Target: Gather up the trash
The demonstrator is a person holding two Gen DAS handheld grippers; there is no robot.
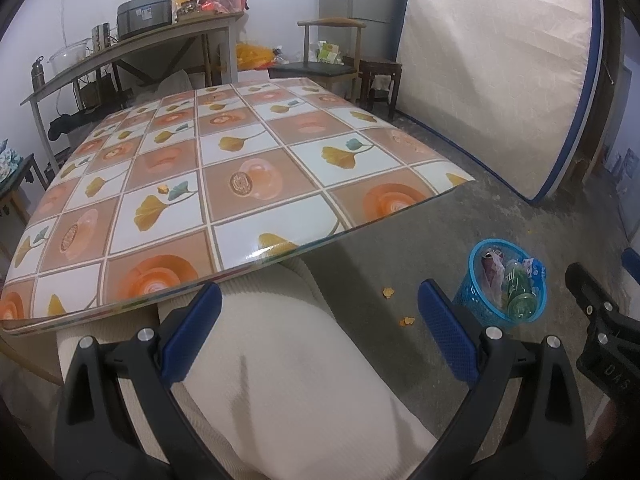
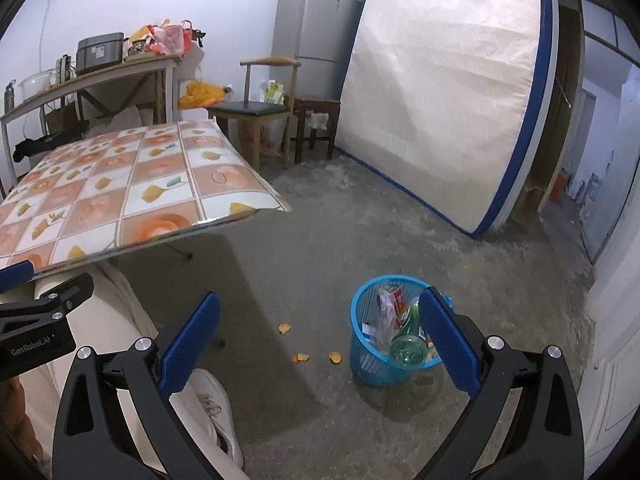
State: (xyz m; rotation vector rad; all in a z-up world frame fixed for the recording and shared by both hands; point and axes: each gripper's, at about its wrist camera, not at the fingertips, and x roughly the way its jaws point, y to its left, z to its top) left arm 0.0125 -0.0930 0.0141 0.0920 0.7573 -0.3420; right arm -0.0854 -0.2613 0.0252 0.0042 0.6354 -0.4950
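Observation:
A blue mesh trash basket (image 1: 476, 308) (image 2: 366, 360) stands on the concrete floor, holding a green bottle (image 1: 520, 296) (image 2: 408, 346), a can and wrappers. Small orange scraps (image 2: 285, 327) (image 1: 388, 292) lie on the floor left of it. My left gripper (image 1: 320, 332) is open over a person's cream-trousered lap, with nothing between its fingers. My right gripper (image 2: 320, 336) is open above the floor, its right finger in front of the basket, holding nothing. The table (image 1: 224, 168) (image 2: 120, 184) with its floral checked cover carries no trash.
A chair (image 2: 260, 108), a stool (image 2: 316, 120), a fridge (image 2: 316, 28) and a leaning mattress (image 2: 448, 92) line the back. A cluttered shelf (image 1: 132, 40) stands behind the table. A person's white shoe (image 2: 216, 408) rests on the floor near my right gripper.

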